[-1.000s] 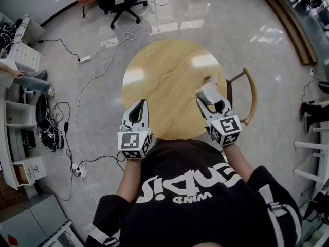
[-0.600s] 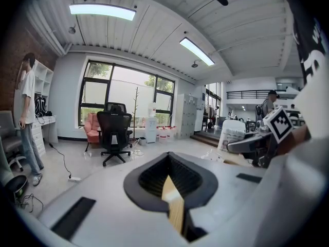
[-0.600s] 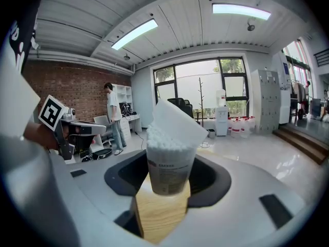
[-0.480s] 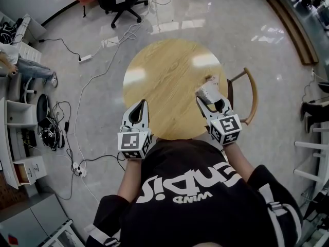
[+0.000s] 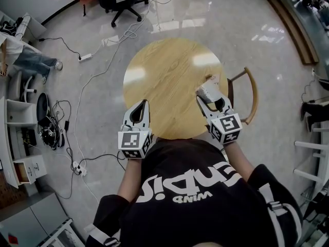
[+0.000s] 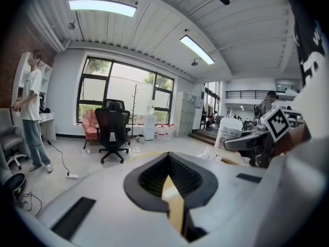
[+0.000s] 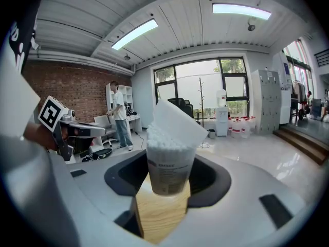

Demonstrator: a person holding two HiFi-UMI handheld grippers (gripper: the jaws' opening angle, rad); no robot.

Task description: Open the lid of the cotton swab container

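- Head view: round light-wood table (image 5: 169, 71) on a grey glossy floor, with a wooden curved-back chair (image 5: 250, 94) at its right edge. The left gripper (image 5: 142, 104) sits at the table's near-left rim. The right gripper (image 5: 203, 98) is over the near-right part, with the clear cylindrical plastic cotton swab container (image 5: 209, 90) at its tips.
- Left gripper view: the jaws are pressed together with nothing between them, and only a sliver of table wood shows through the slit. A black office chair (image 6: 112, 127) stands by the windows, and a person in a white shirt (image 6: 33, 112) stands at far left.
- Right gripper view: the jaws stand wide and clamp the container's sides, and the container is upright between them above the table wood. Its white flat lid (image 7: 180, 121) is flipped up and tilted. The white cotton swab heads (image 7: 163, 138) are packed at the open top.
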